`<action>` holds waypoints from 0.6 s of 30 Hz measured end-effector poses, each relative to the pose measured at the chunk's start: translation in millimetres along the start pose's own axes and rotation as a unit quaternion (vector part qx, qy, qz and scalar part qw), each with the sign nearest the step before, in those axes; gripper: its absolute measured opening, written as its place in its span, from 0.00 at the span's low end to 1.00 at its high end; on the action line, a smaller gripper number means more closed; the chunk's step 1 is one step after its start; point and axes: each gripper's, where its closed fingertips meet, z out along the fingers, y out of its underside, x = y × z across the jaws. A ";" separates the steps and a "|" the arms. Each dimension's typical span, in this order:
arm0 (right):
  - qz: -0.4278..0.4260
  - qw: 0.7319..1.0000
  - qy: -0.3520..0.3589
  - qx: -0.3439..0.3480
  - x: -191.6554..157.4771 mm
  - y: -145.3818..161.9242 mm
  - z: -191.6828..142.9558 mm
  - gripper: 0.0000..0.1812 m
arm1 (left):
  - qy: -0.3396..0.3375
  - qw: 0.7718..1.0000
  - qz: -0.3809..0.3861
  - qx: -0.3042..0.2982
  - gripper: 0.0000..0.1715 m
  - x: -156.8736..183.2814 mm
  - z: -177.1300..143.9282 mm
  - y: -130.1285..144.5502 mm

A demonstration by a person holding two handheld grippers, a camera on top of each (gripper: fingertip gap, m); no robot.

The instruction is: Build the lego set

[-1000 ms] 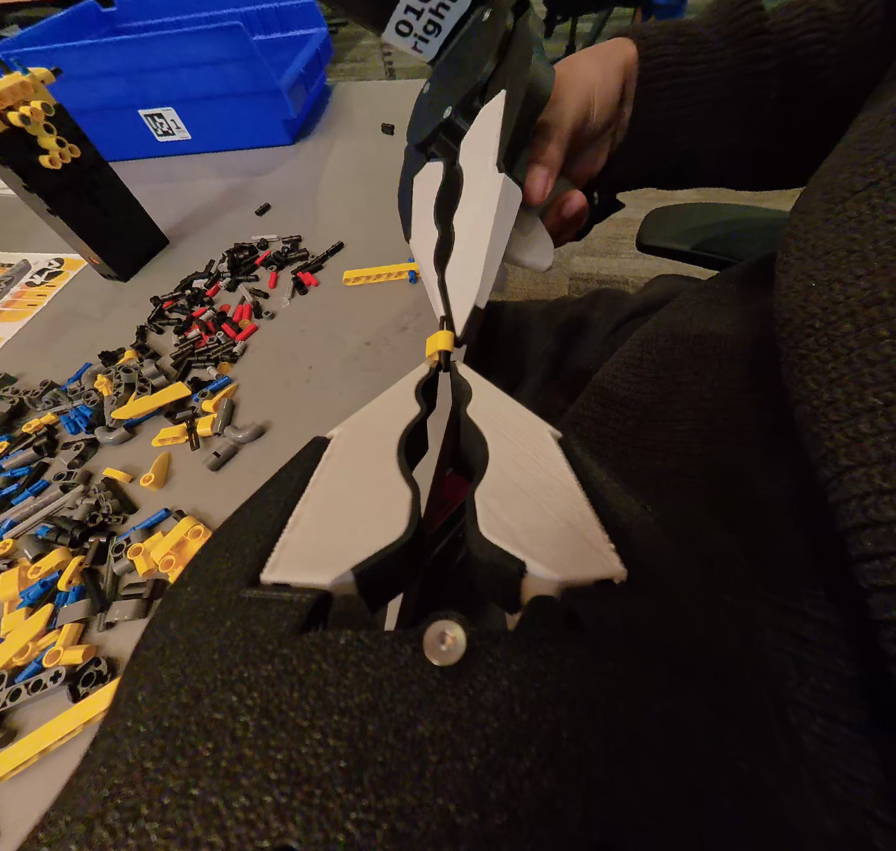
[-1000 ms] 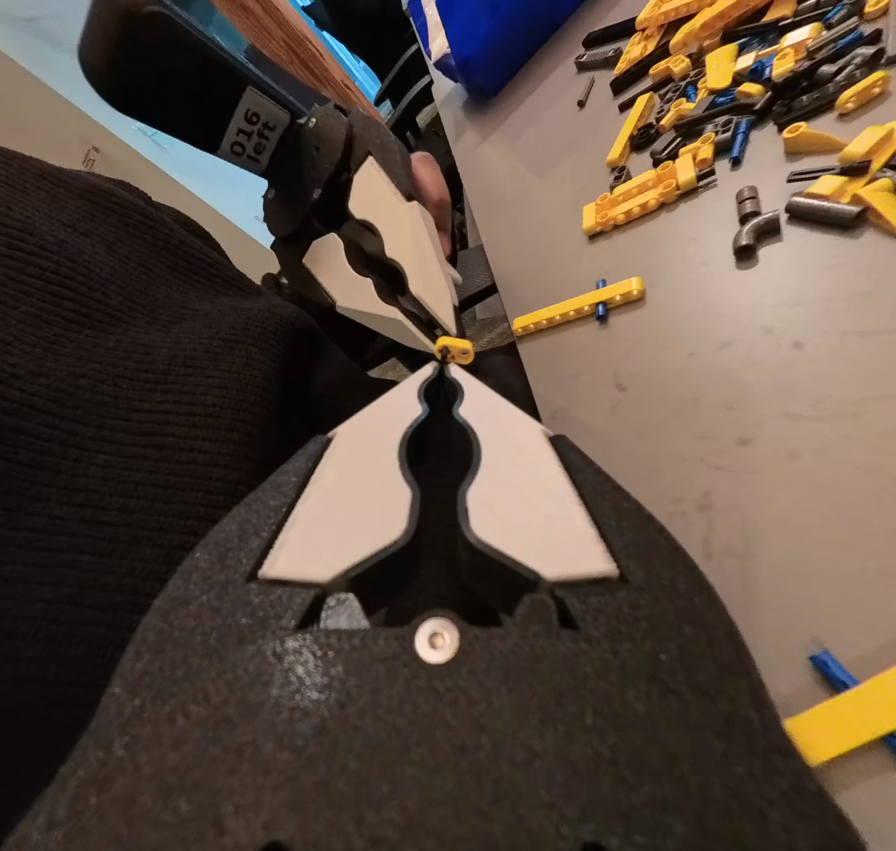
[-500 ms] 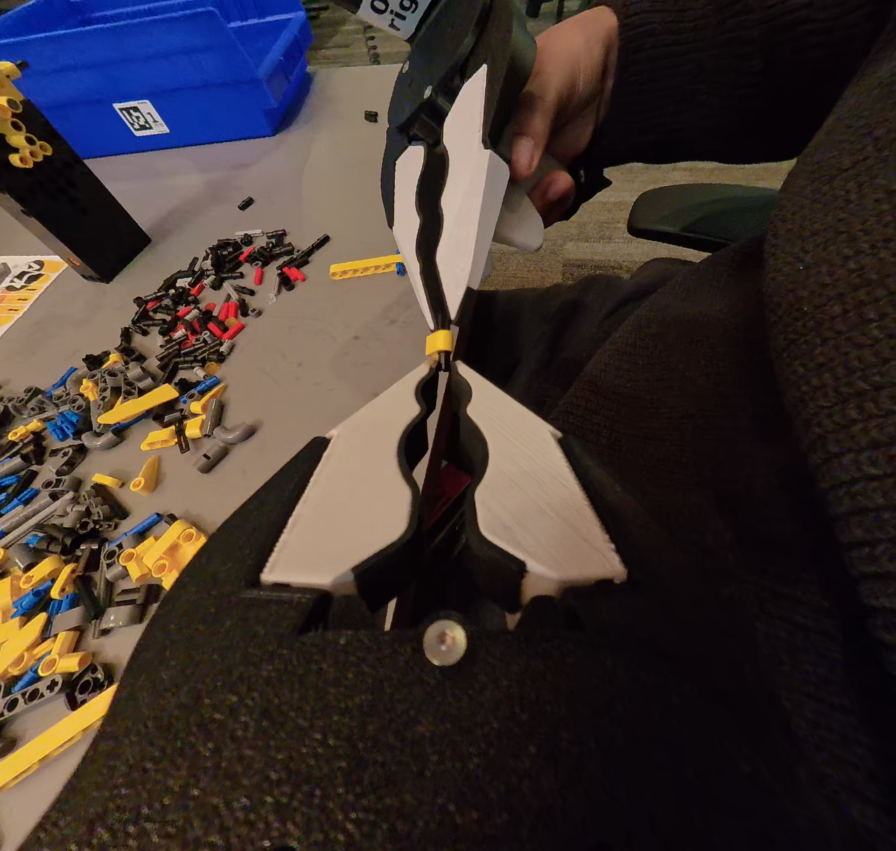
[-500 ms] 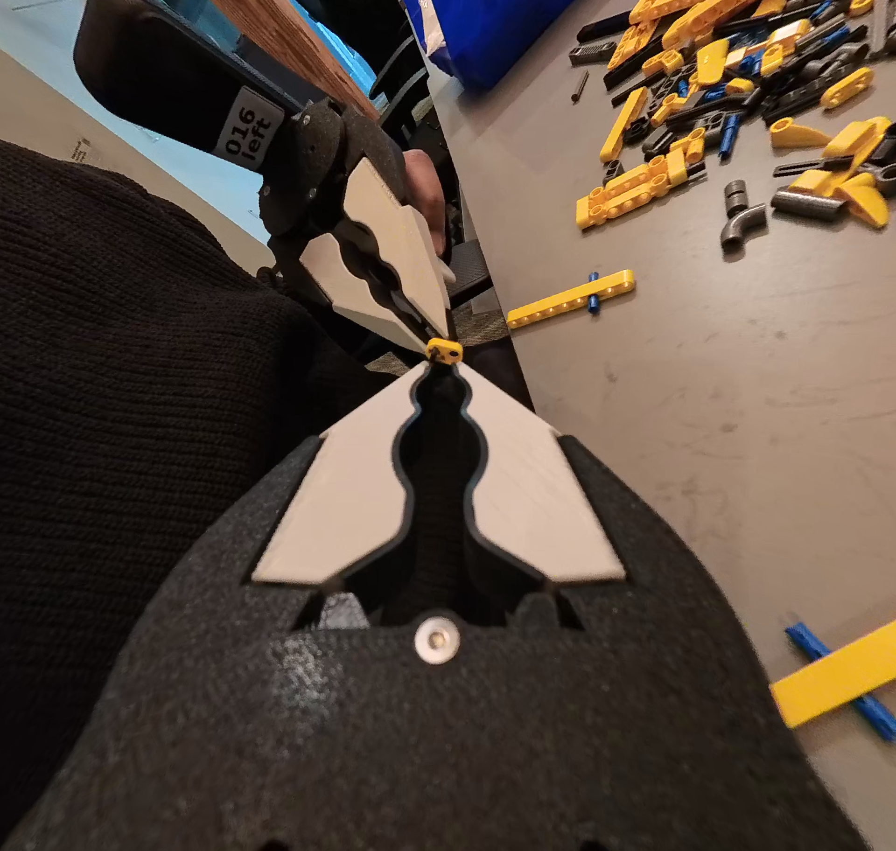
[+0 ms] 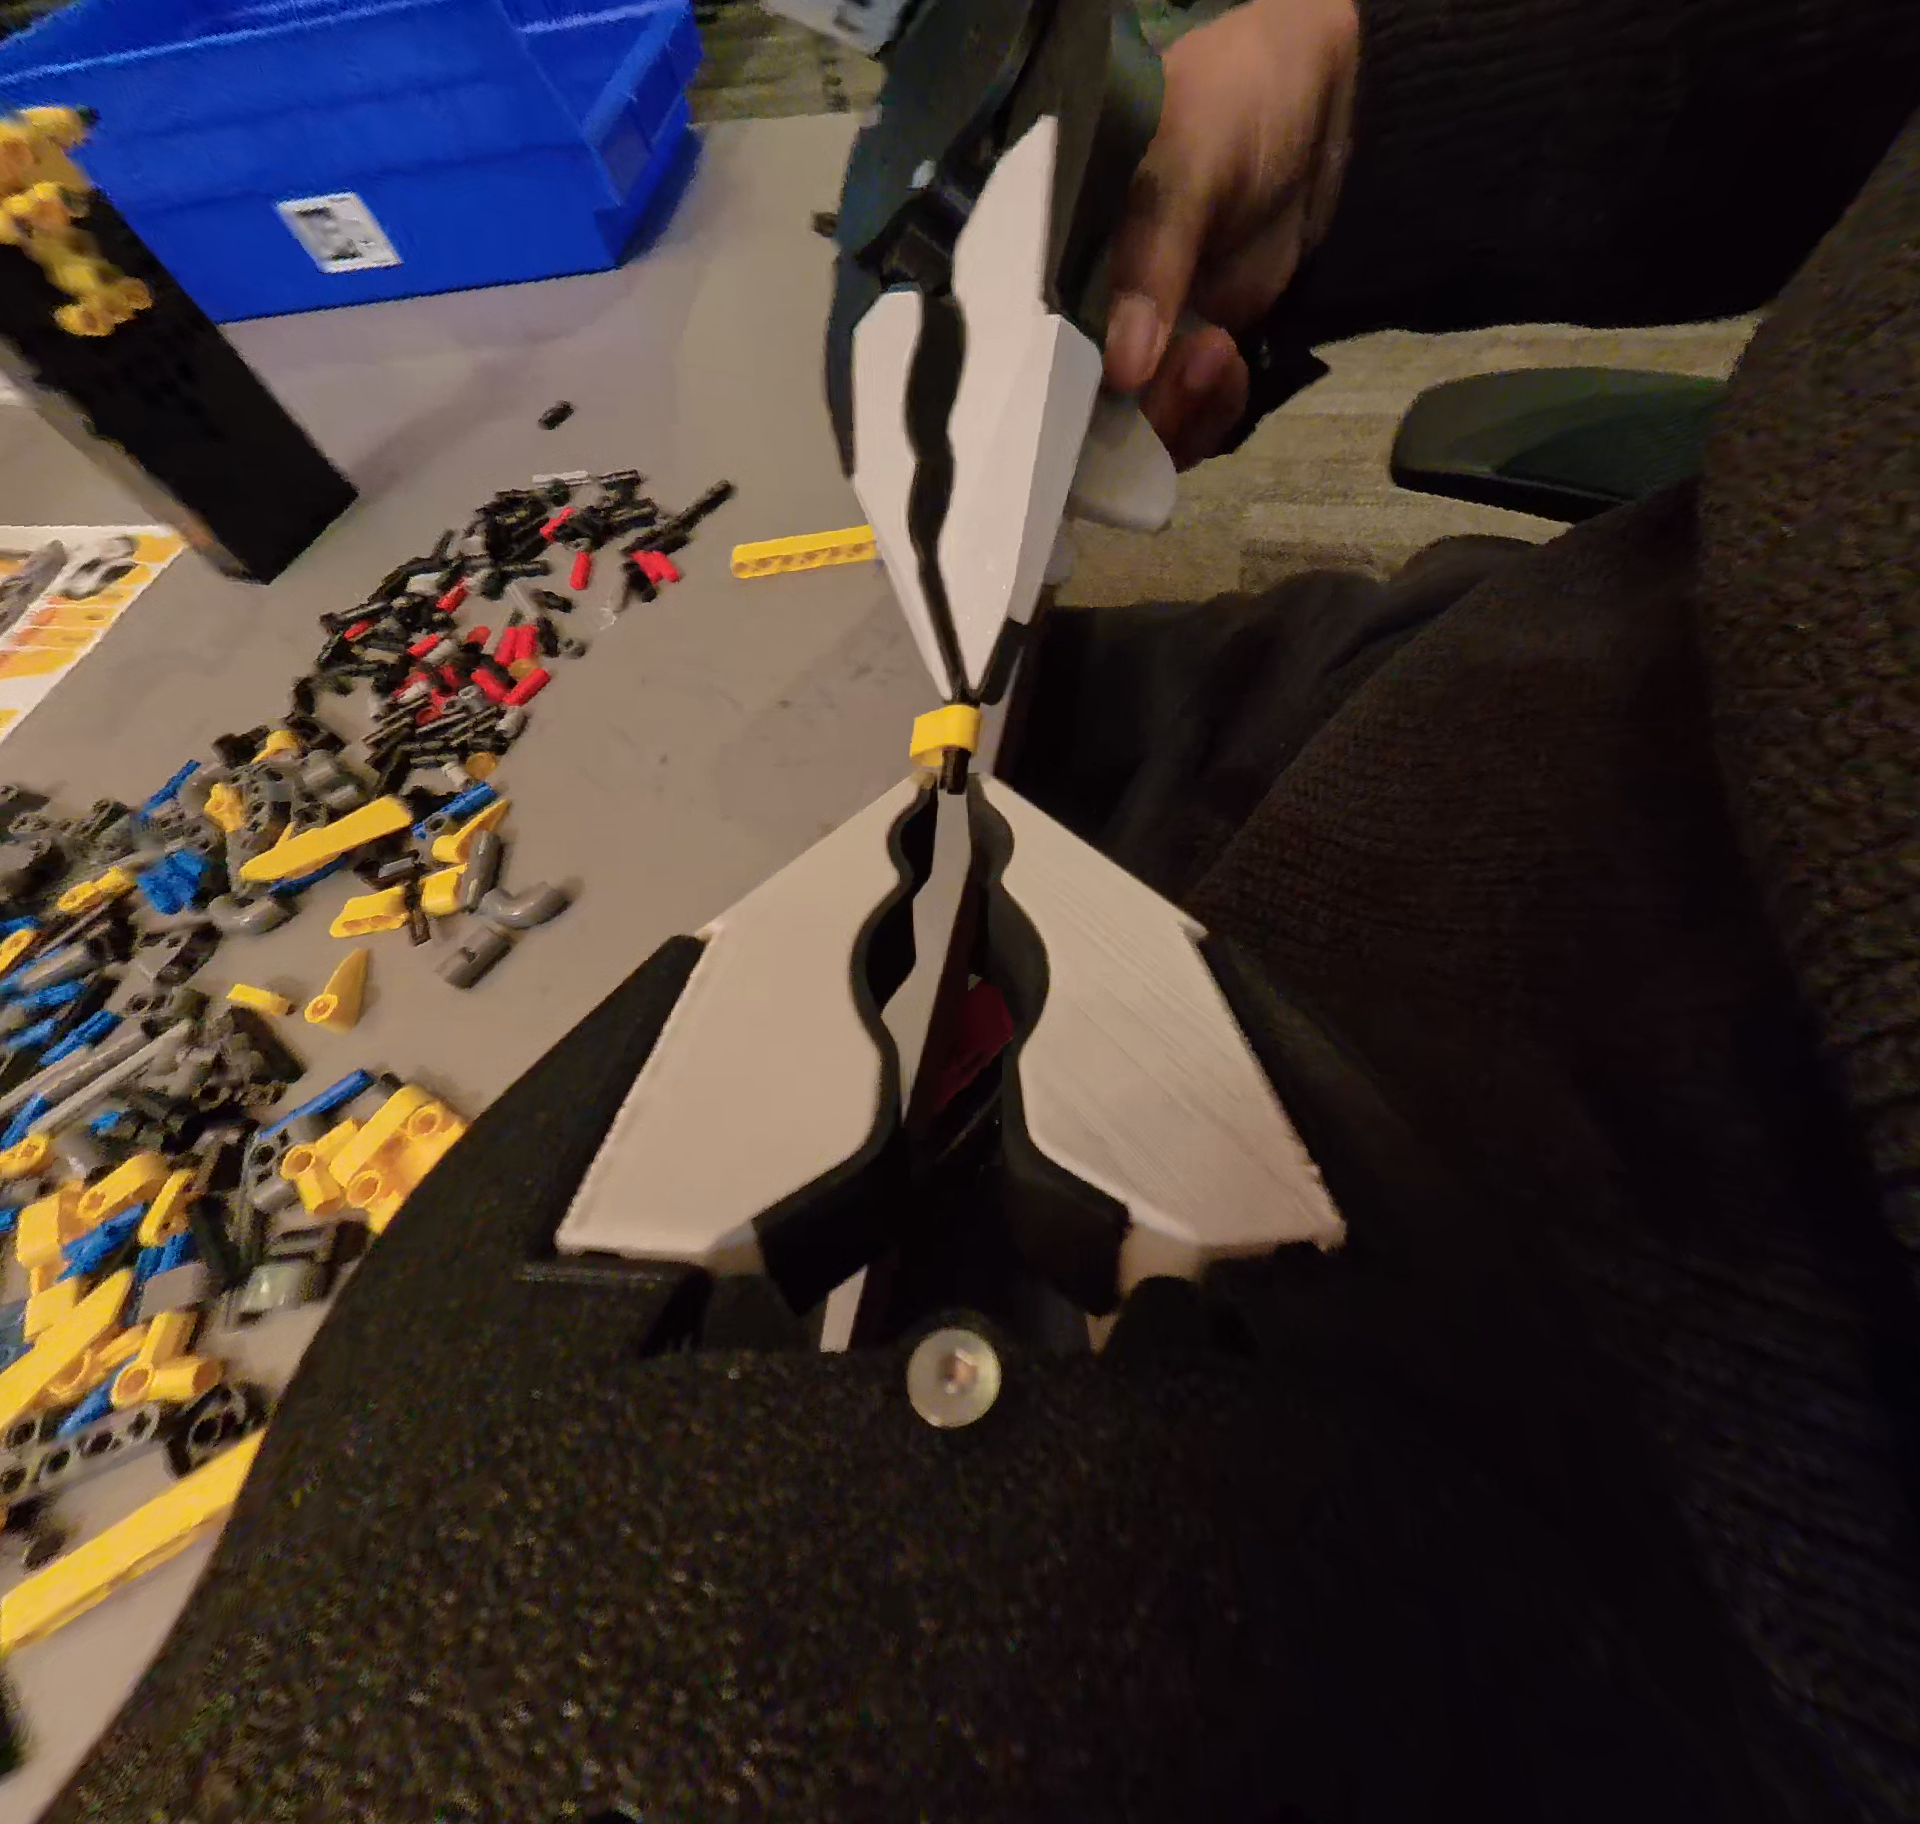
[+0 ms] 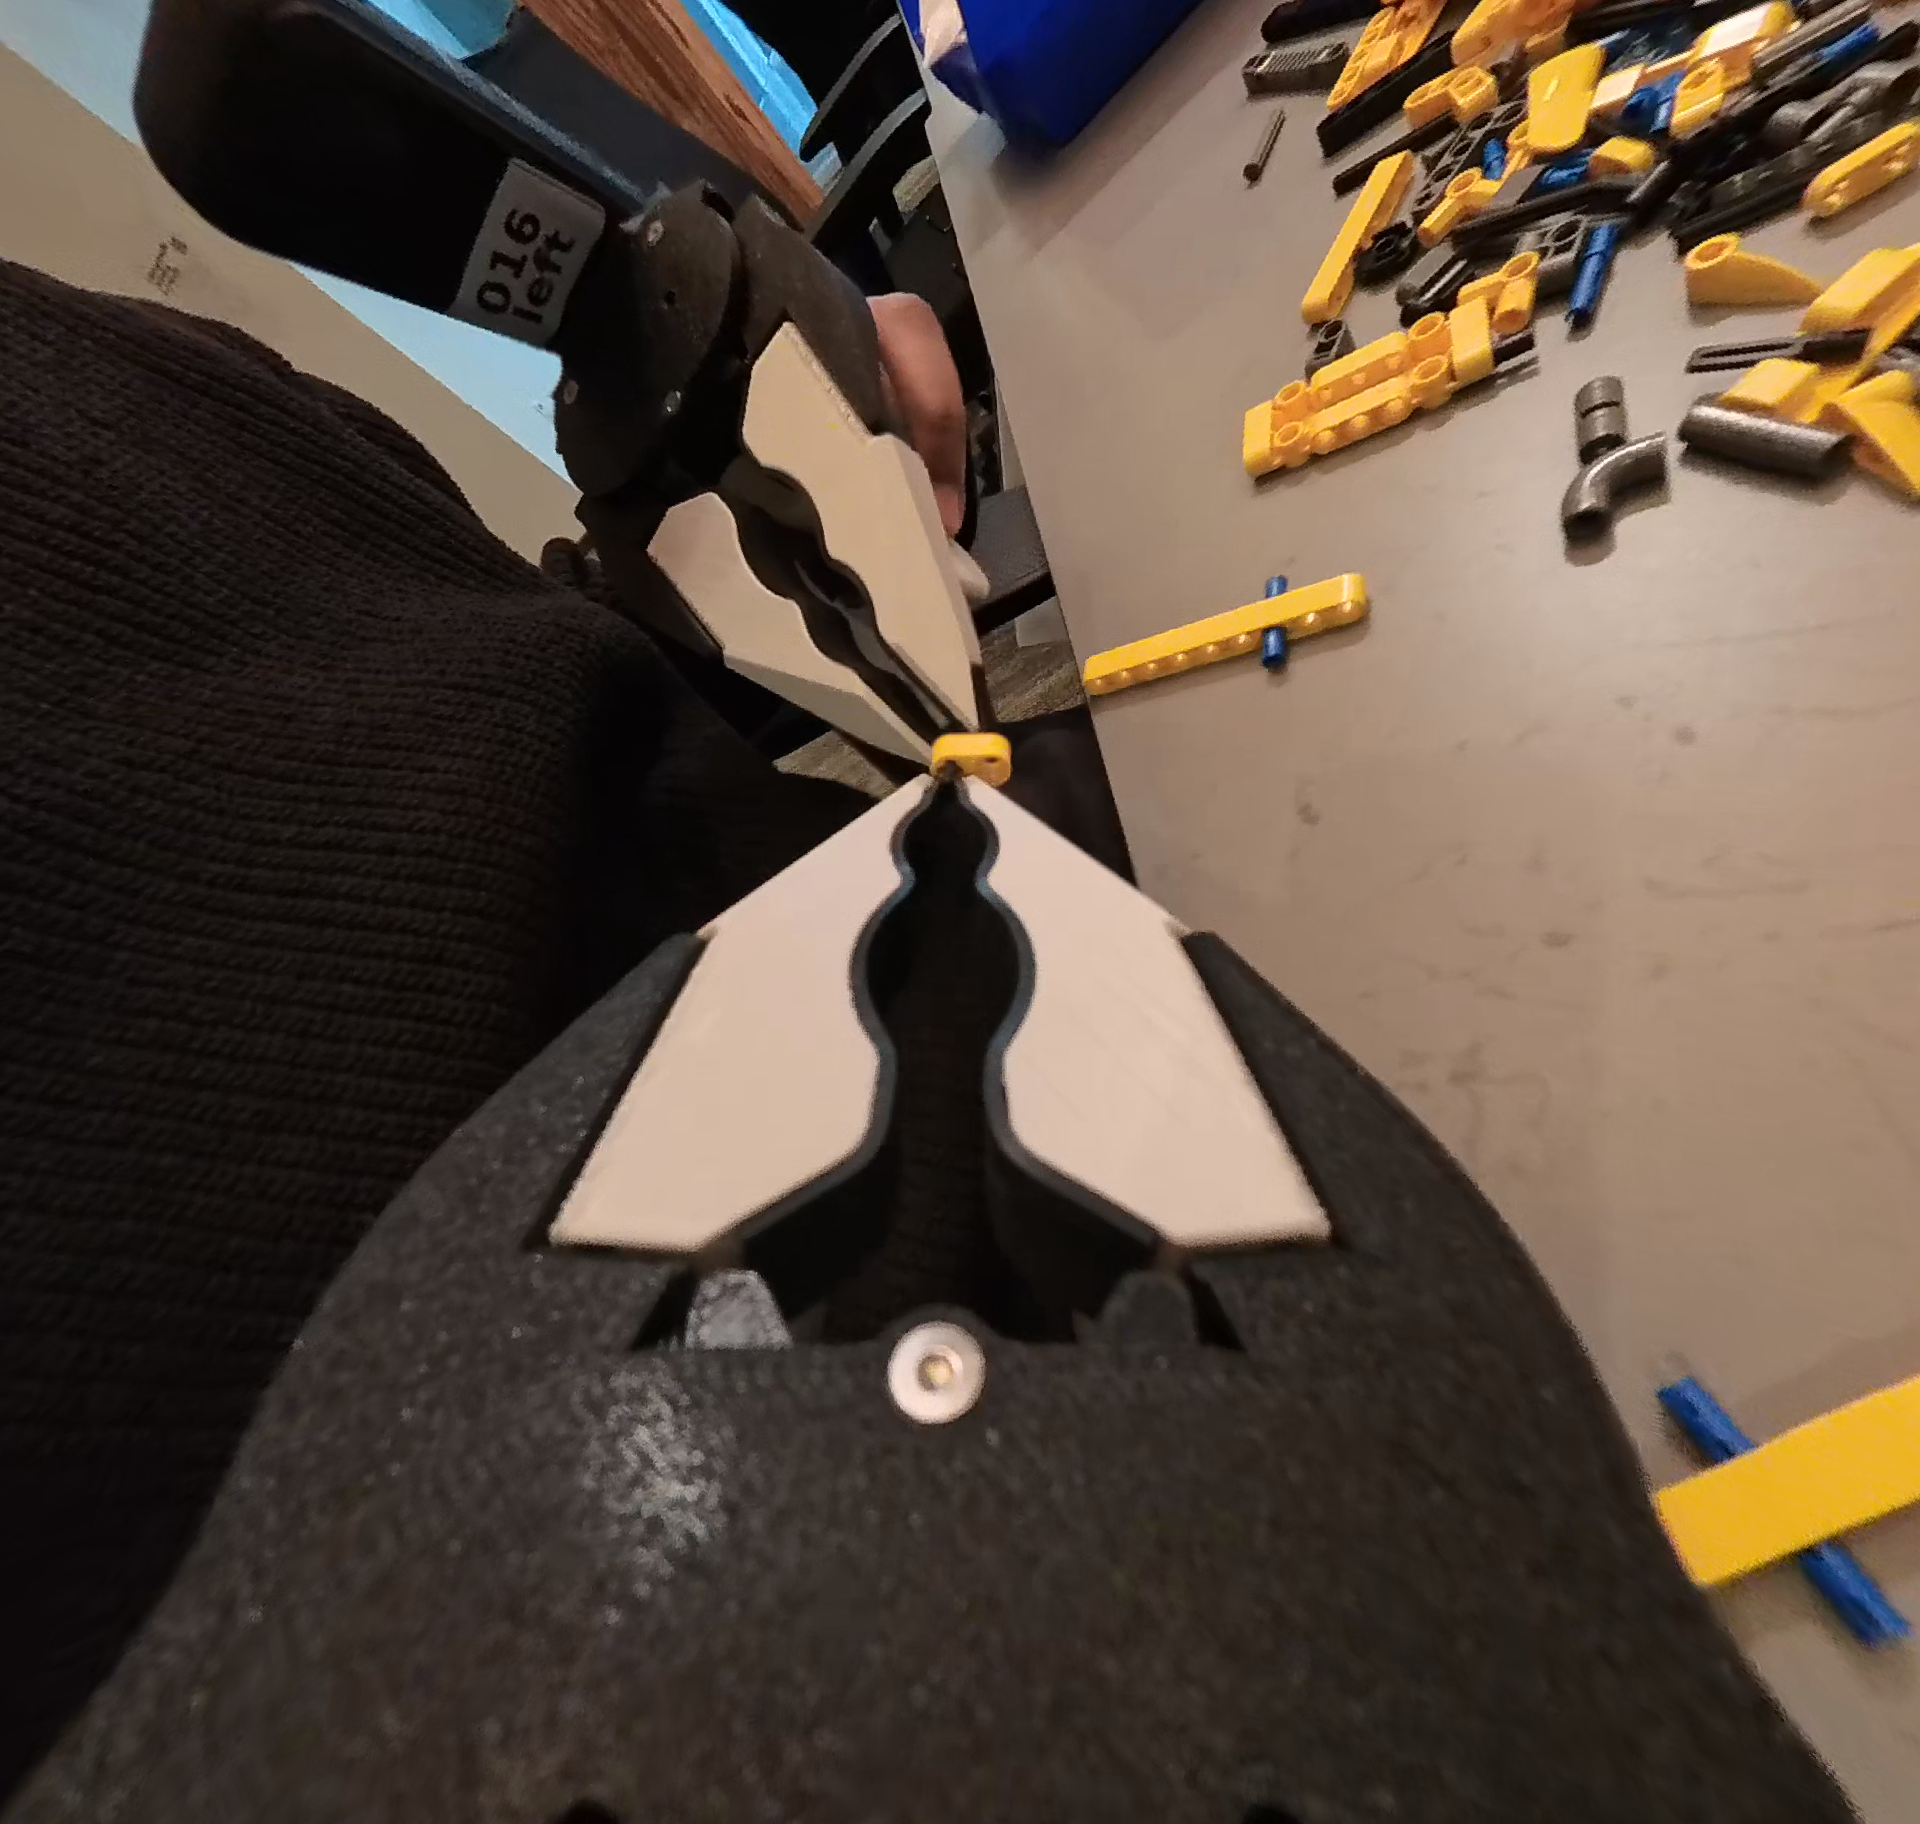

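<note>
Yellow plastic connector (image 5: 943, 732), small and off the table edge, sits pinched between two tips: left gripper (image 5: 948, 783) clenched on its black pin from 6 o'clock, right gripper (image 5: 964, 685) clenched at 12. Beyond, at 9 o'clock, loose building pieces (image 5: 312, 839) litter the grey table (image 5: 675, 714); blue bin (image 5: 395, 112) at 11.

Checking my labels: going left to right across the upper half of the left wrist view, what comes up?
Blue bin → yellow beam → right gripper pinching the small yellow piece → hand → chair armrest.
</note>
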 end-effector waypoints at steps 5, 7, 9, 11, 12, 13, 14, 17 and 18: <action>-0.058 0.994 0.090 0.010 19.2 -9.8 -1.7 0.01 | -0.107 0.982 -0.147 -0.046 0.16 -46.3 -15.9 30.5; -0.100 0.985 0.143 0.005 29.0 -12.0 2.2 0.01 | -0.086 0.970 -0.221 -0.046 0.16 -46.1 -15.1 34.4; -0.143 0.971 0.194 -0.006 38.4 -12.9 8.6 0.01 | -0.084 0.963 -0.250 -0.051 0.16 -46.2 -10.7 37.0; -0.186 0.950 0.249 -0.031 51.1 -9.9 14.7 0.01 | -0.105 0.962 -0.237 -0.082 0.16 -48.5 -5.9 46.6; -0.203 0.939 0.273 -0.048 57.6 -6.6 17.5 0.01 | -0.115 0.962 -0.226 -0.101 0.16 -49.1 -4.0 52.0; -0.215 0.930 0.290 -0.061 62.5 -3.4 20.6 0.01 | -0.123 0.962 -0.216 -0.117 0.16 -49.2 -2.6 56.2; -0.222 0.926 0.299 -0.070 64.8 -0.7 24.2 0.01 | -0.126 0.962 -0.208 -0.126 0.16 -48.8 -1.5 58.2; -0.213 0.930 0.289 -0.074 61.9 5.2 34.2 0.01 | -0.127 0.961 -0.204 -0.136 0.15 -47.3 0.0 61.2; -0.215 0.929 0.290 -0.078 62.4 7.1 34.7 0.01 | -0.127 0.961 -0.206 -0.134 0.14 -47.9 -0.2 61.3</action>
